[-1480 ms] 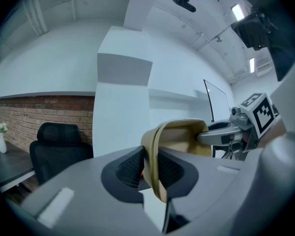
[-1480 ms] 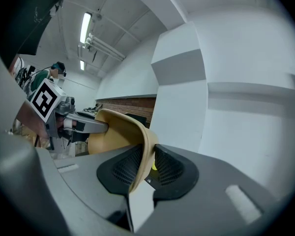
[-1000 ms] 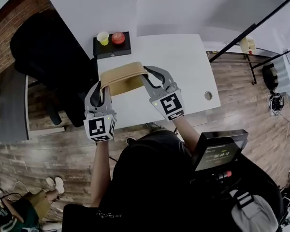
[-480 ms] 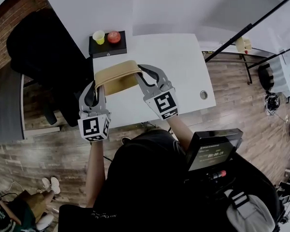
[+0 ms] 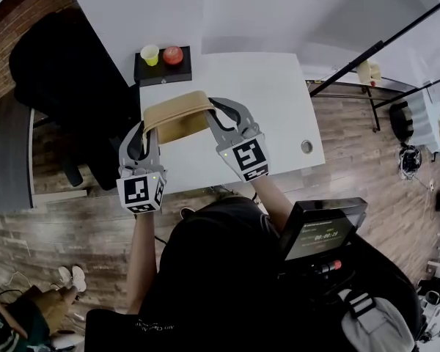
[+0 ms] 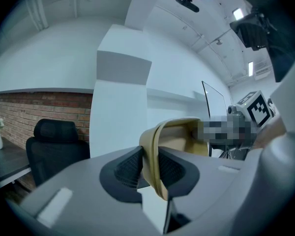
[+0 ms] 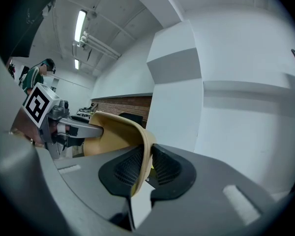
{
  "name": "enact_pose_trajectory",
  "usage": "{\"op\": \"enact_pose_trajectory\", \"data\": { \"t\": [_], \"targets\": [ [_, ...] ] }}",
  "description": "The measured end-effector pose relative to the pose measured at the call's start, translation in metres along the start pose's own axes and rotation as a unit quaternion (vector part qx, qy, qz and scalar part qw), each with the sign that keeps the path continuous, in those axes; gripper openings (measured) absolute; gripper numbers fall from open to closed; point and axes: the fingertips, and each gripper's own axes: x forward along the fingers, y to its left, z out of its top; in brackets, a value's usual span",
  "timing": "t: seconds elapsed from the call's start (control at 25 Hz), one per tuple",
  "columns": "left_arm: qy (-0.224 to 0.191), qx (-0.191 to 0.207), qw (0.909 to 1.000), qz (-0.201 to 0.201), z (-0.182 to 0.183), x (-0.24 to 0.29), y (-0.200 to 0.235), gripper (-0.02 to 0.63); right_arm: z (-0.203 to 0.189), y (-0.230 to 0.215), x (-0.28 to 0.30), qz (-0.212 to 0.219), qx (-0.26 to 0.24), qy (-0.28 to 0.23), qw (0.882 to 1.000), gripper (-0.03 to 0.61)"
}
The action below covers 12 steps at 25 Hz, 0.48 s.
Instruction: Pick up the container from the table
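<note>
Between the ribbed pads (image 6: 129, 167) of our left gripper (image 6: 150, 170) sits the thin tan rim of the container (image 6: 179, 137). The jaws stand narrow and press on that wall from both sides. Our right gripper (image 7: 143, 168) pinches the opposite rim in the same way. Its jaws have just been closing, and the wall fills the slit between them.

From the head view, we hold the container by its two ends, one gripper at each, with its open side up and both grippers reaching forward about level. It hangs between them over the near left part of the white table (image 5: 268, 97).

At the table's far left corner lies a black tray (image 5: 165, 72). A yellow cup (image 5: 149, 54) and a red ball (image 5: 173, 55) stand on it side by side, well apart from the container. A black chair (image 5: 59, 72) stands left of the table on the wooden floor (image 5: 359, 145). Near our right elbow, a small screen (image 5: 319, 233) faces up.
</note>
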Motion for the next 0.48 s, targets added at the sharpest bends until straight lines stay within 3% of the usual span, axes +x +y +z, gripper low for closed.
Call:
{"op": "enact_pose_trajectory", "data": {
  "t": [0.48],
  "targets": [
    [0.011,-0.003,0.9999,0.003,-0.0049,0.0009,-0.0019,0.063,-0.007,-0.0013,-0.0001,0.008,0.01,0.011,1.0,0.063]
  ]
}}
